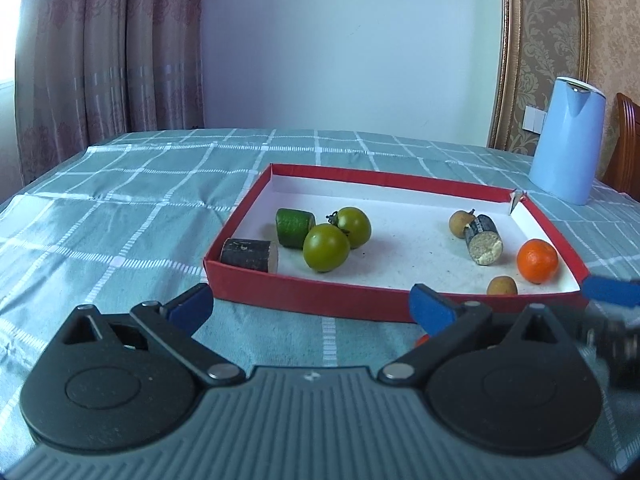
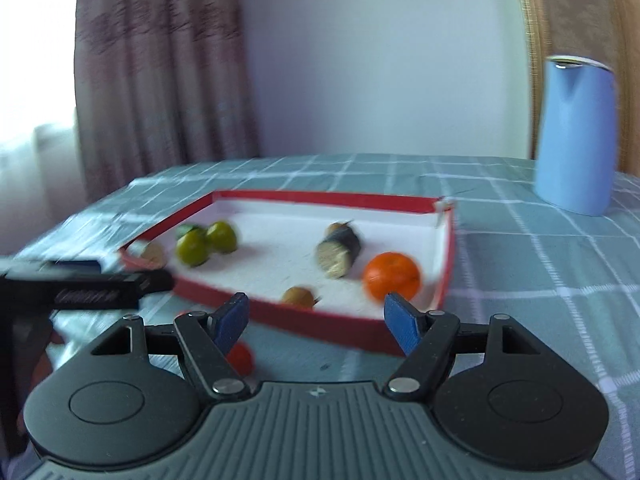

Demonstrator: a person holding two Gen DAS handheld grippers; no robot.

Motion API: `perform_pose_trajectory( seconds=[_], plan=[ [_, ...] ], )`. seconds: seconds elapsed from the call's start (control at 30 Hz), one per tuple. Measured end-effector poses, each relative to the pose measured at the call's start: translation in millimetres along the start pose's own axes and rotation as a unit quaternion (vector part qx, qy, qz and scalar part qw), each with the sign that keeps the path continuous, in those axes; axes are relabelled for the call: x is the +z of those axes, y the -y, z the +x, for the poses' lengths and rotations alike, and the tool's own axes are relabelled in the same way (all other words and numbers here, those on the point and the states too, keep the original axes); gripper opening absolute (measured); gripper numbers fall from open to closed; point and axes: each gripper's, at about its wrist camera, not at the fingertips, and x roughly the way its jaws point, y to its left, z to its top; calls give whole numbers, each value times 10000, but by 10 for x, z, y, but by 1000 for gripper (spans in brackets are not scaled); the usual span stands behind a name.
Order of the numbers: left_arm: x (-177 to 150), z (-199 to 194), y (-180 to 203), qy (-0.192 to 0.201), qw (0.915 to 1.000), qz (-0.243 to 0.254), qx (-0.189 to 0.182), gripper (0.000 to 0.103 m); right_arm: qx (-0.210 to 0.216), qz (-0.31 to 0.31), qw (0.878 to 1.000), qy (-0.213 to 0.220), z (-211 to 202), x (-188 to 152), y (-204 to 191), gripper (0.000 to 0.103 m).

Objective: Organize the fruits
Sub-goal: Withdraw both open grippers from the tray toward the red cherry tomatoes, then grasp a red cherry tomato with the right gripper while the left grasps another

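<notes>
- The left gripper [image 1: 312, 304] hovers low over the checked tablecloth [image 1: 120, 216], just short of the near wall of the red tray [image 1: 304, 292]; its blue pads stand wide apart with nothing between them.
- The right gripper [image 2: 316, 322] sits before the tray's near right corner, jaws parted and empty; its view is blurred.
- In the tray's left part lie a dark log piece [image 1: 250, 255] against the near corner, a green cucumber chunk [image 1: 295, 227] and two green tomatoes [image 1: 326, 248], the pair touching.
- In the right part, a dark cut cylinder [image 1: 484, 240] rests against a small brown fruit [image 1: 461, 223]; an orange [image 1: 537, 261] sits near the right wall, and another brown fruit [image 1: 501, 286] lies by the near wall.
- A small red fruit [image 2: 240, 358] lies on the cloth outside the tray, partly hidden behind the right gripper's left finger.
- A blue kettle [image 1: 568, 140] stands on the cloth beyond the tray's far right corner.
</notes>
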Motion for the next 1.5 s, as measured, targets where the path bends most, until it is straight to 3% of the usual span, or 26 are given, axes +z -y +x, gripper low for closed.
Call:
perform_pose_trajectory(
  seconds=[0.13, 0.2, 0.27, 0.37, 0.53, 0.73, 0.93, 1.17, 1.4, 1.5],
  plan=[
    [2, 6, -14, -19, 10000, -36, -2, 103, 266, -371, 9990, -31, -67, -96, -223, 74],
    [-2, 12, -10, -39, 10000, -22, 17, 103, 151, -593, 9979, -226, -4, -106, -326, 74],
    [0, 12, -18, -37, 10000, -32, 23, 103, 106, -539, 9975, -440, 84, -91, -351, 60],
    [0, 15, -19, -41, 10000, -36, 20, 103, 178, -270, 9967, -744, 215, -85, -292, 53],
    [0, 10, -10, -44, 10000, 4, 18, 103, 132, -46, 9976, -677, 274, -57, -258, 52],
    [-5, 15, -4, -82, 10000, 17, 17, 103, 117, -62, 9975, -695, 295, -48, -274, 34],
    [-16, -4, 20, -85, 9998, 83, -159, 103, -2, -52, 9987, -504, 197, -54, -248, 31],
    [-55, -44, 199, -16, 9974, 587, -414, 103, -366, 55, 9992, -175, -18, -107, -168, 31],
    [-68, 54, 254, -336, 9950, 739, -585, 103, -271, -6, 9993, -247, -7, -112, -168, 31],
    [-74, 137, 274, -581, 9930, 796, -651, 96, -201, -17, 9994, -294, 3, -115, -175, 31]
  ],
)
